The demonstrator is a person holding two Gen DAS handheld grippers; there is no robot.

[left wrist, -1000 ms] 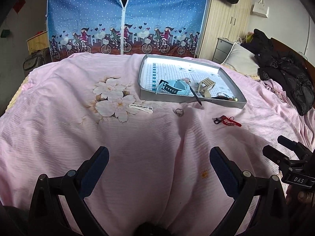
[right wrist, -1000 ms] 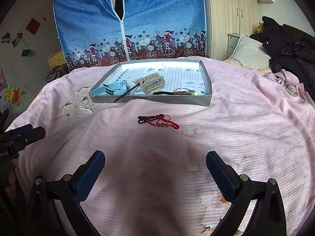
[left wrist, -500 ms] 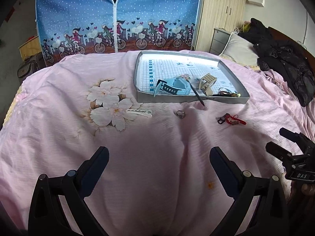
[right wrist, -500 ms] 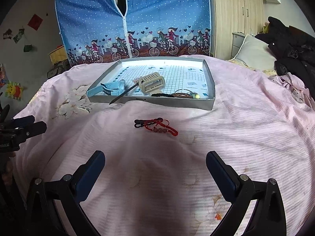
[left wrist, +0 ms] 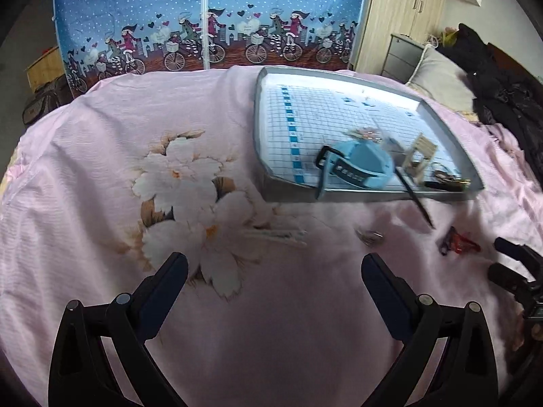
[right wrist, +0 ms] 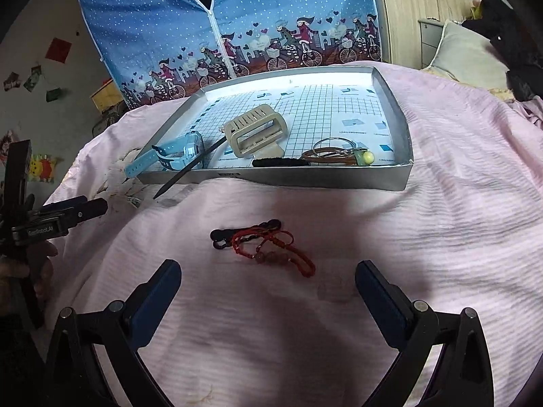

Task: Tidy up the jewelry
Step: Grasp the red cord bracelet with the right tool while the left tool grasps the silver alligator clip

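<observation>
The left hand-held gripper (left wrist: 274, 273) hung above the pink bedspread (left wrist: 101, 156) with its jaws spread wide and nothing between them; a white flower print (left wrist: 190, 196) lay just ahead of it at about 11 o'clock. The right hand-held gripper (right wrist: 268, 281) was likewise wide open and empty, and a red cord bracelet (right wrist: 271, 247) tangled with a black cord lay on the bed directly ahead at 12 o'clock, just beyond the fingertips. Farther along at 12 o'clock sat the grey tray (right wrist: 305, 179), lined with grid paper. Inside it rested a blue watch (right wrist: 176, 156) whose strap hung over the near rim, a beige hair claw (right wrist: 254, 132), a thin black stick (right wrist: 190, 173) poking out past the rim, and a cluster of bangles and cords with a pale bead (right wrist: 339, 156). In the left wrist view, a small metal ring (left wrist: 370, 235) and a pale hair clip (left wrist: 278, 235) lay blurred on the bedspread, near the tray's front edge.
</observation>
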